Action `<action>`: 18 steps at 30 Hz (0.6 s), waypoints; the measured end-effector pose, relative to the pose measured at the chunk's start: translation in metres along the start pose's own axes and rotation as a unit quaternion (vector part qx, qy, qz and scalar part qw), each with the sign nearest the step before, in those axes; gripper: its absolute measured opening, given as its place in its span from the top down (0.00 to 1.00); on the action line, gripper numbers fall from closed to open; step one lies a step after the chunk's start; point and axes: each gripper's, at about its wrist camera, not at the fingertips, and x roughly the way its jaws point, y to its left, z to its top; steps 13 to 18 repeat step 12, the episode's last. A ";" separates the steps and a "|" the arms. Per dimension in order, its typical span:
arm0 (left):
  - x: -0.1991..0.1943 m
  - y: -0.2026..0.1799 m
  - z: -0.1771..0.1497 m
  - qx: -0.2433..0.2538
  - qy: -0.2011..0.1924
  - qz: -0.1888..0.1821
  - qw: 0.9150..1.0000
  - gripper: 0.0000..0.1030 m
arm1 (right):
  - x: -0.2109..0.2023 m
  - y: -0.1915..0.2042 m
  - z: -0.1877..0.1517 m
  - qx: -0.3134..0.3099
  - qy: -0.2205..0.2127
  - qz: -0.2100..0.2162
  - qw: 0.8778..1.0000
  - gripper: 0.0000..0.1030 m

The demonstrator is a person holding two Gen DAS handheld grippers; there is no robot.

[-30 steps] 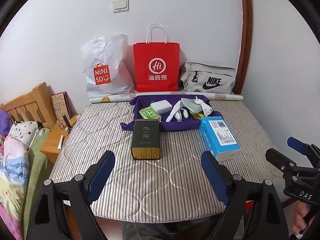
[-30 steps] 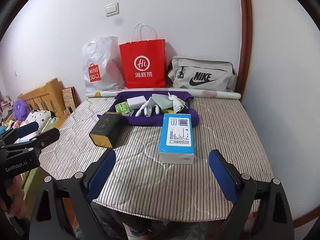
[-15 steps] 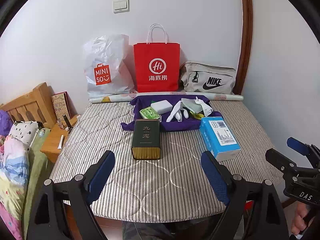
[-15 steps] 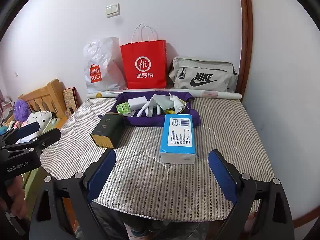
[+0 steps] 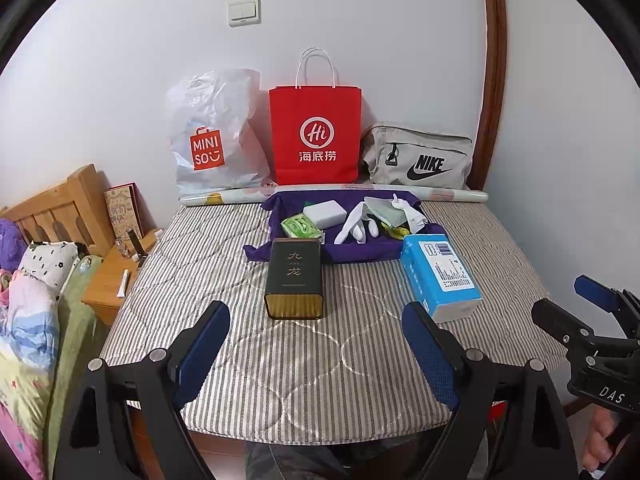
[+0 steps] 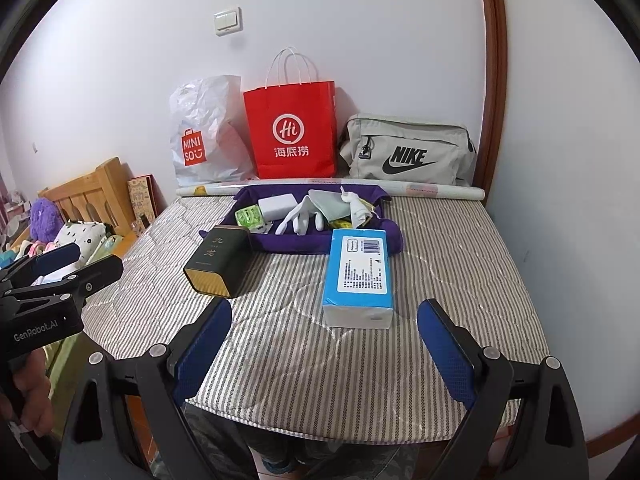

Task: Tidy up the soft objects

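Striped quilted mattress (image 5: 280, 360) fills the view, with a MINISO plastic bag (image 5: 216, 136), a red paper bag (image 5: 316, 136) and a grey Nike bag (image 5: 420, 156) lined up against the white wall. Your left hand-held gripper (image 5: 316, 344) hovers over the near edge, jaws spread wide, nothing between them. Your right hand-held gripper (image 6: 324, 344) is released too and empty. Ahead lie a dark tea tin (image 5: 295, 278) and a blue tissue pack (image 5: 440, 276), well apart. Behind them, the purple cloth (image 5: 360, 250) carries white gloves (image 5: 358, 226), a white block (image 5: 325, 214) and a green packet (image 5: 301, 228)
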 end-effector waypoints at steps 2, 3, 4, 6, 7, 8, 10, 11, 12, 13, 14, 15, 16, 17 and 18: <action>0.000 0.000 0.000 0.000 0.001 0.000 1.000 0.15 | -0.001 0.001 0.000 -0.002 0.000 -0.001 1.000 0.09; 0.000 0.000 0.000 0.000 0.001 0.000 1.000 0.15 | -0.001 0.001 0.000 -0.002 -0.001 -0.001 1.000 0.09; 0.000 0.000 0.000 0.001 0.001 0.000 1.000 0.15 | -0.001 0.001 -0.001 -0.002 -0.001 0.000 1.000 0.09; 0.000 0.000 0.000 0.000 0.000 0.000 1.000 0.15 | 0.000 0.002 0.000 -0.003 -0.001 -0.002 1.000 0.09; 0.000 0.000 0.000 0.000 0.000 0.000 1.000 0.15 | -0.001 0.001 0.000 -0.004 -0.001 -0.002 1.000 0.09; 0.000 0.000 0.000 0.000 0.000 0.000 1.000 0.15 | -0.001 0.001 0.000 -0.003 -0.001 -0.002 1.000 0.09; 0.000 0.000 0.000 0.000 -0.001 0.001 1.000 0.15 | -0.001 0.001 -0.001 -0.004 -0.001 -0.002 1.000 0.09; 0.000 0.000 0.000 -0.001 -0.003 0.005 1.000 0.15 | -0.001 0.001 0.000 -0.004 -0.001 -0.002 1.000 0.09; -0.001 0.001 0.000 0.001 -0.005 0.008 1.000 0.15 | 0.000 0.001 0.000 -0.005 -0.002 -0.002 1.000 0.09; -0.001 0.001 0.000 0.001 -0.005 0.008 1.000 0.15 | 0.000 0.001 0.000 -0.005 -0.002 -0.002 1.000 0.09; -0.001 0.001 0.000 0.001 -0.005 0.008 1.000 0.15 | 0.000 0.001 0.000 -0.005 -0.002 -0.002 1.000 0.09; -0.001 0.001 0.000 0.001 -0.005 0.008 1.000 0.15 | 0.000 0.001 0.000 -0.005 -0.002 -0.002 1.000 0.09; -0.001 0.001 0.000 0.001 -0.005 0.008 1.000 0.15 | 0.000 0.001 0.000 -0.005 -0.002 -0.002 1.000 0.09; -0.001 0.001 0.000 0.001 -0.005 0.008 1.000 0.15 | 0.000 0.001 0.000 -0.005 -0.002 -0.002 1.000 0.09; -0.001 0.001 0.000 0.001 -0.005 0.008 1.000 0.15 | 0.000 0.001 0.000 -0.005 -0.002 -0.002 1.000 0.09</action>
